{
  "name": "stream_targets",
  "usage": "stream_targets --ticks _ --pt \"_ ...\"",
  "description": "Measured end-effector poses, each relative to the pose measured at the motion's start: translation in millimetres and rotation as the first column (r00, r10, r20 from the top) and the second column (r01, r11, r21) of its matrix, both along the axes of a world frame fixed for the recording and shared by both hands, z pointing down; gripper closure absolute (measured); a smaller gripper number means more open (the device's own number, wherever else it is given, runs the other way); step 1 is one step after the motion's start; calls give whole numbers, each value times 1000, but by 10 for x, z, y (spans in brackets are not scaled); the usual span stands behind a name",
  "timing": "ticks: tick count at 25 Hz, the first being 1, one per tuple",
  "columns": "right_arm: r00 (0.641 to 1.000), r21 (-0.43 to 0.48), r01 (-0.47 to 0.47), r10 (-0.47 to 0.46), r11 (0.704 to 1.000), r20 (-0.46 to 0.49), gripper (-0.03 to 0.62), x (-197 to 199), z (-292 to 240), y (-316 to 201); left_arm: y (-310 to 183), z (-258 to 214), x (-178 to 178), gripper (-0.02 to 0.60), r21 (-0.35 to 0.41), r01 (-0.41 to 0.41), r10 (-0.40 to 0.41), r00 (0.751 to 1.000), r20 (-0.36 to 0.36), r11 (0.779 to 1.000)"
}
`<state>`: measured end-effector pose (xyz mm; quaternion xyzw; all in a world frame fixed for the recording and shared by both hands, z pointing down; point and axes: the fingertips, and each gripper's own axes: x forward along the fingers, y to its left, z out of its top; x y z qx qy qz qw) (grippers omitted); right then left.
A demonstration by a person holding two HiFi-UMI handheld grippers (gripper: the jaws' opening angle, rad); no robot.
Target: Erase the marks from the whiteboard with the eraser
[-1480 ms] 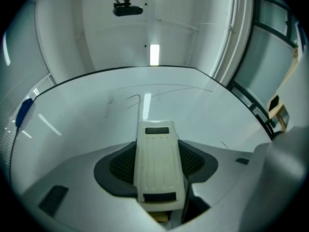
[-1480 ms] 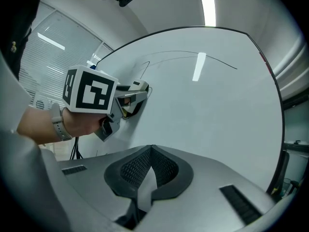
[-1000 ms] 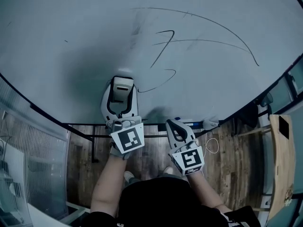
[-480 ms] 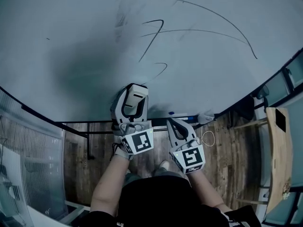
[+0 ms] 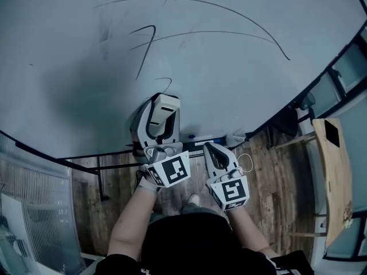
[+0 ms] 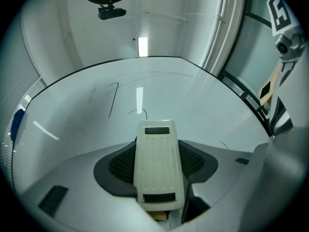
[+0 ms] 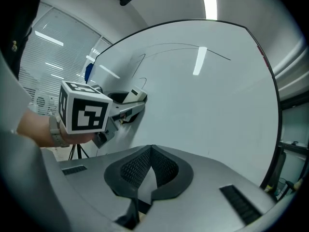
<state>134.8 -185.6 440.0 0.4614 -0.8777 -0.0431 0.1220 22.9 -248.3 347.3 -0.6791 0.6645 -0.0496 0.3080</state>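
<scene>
The whiteboard [image 5: 241, 85] carries a long black arc [image 5: 229, 13], a "7"-like stroke [image 5: 142, 53] and a short curl [image 5: 165, 81]. My left gripper [image 5: 159, 114] is shut on the cream eraser [image 5: 163, 112], which is held against the board just below the curl. In the left gripper view the eraser [image 6: 157, 163] sits between the pads of my left gripper [image 6: 157, 151], with the curl [image 6: 141, 111] right ahead of its tip. My right gripper [image 5: 213, 152] hangs shut and empty below the board's lower edge; its jaws [image 7: 150, 153] meet, and the eraser [image 7: 136, 95] shows to the left.
A blue marker [image 5: 192, 136] and a white object [image 5: 235, 138] lie on the ledge under the board. A wooden table [image 5: 330, 176] stands at the right on the plank floor [image 5: 275, 199]. A stand leg [image 5: 100, 179] is at the lower left.
The left gripper with the eraser has slid down and right over the lower curl, which is now much shorter. The right gripper has hardly moved.
</scene>
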Motion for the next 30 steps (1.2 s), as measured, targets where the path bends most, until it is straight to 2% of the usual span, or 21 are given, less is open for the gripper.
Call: stream_targets --ticks 8,14,19,30 --pt "998 28 -52 51 998 38 568 212 -187 -35 -13 -714 142 325 62 -19 22 998 -58 998" --pt "998 59 -49 46 997 52 568 171 -315 -69 16 -1128 52 324 104 -29 38 996 -79 994" --pt "997 46 -40 37 998 70 568 85 -294 -94 87 -1263 -96 319 125 -17 21 999 -33 992" --pt "996 40 45 -47 998 70 568 -366 -246 -116 168 -945 -600 319 116 60 -55 998 -42 991"
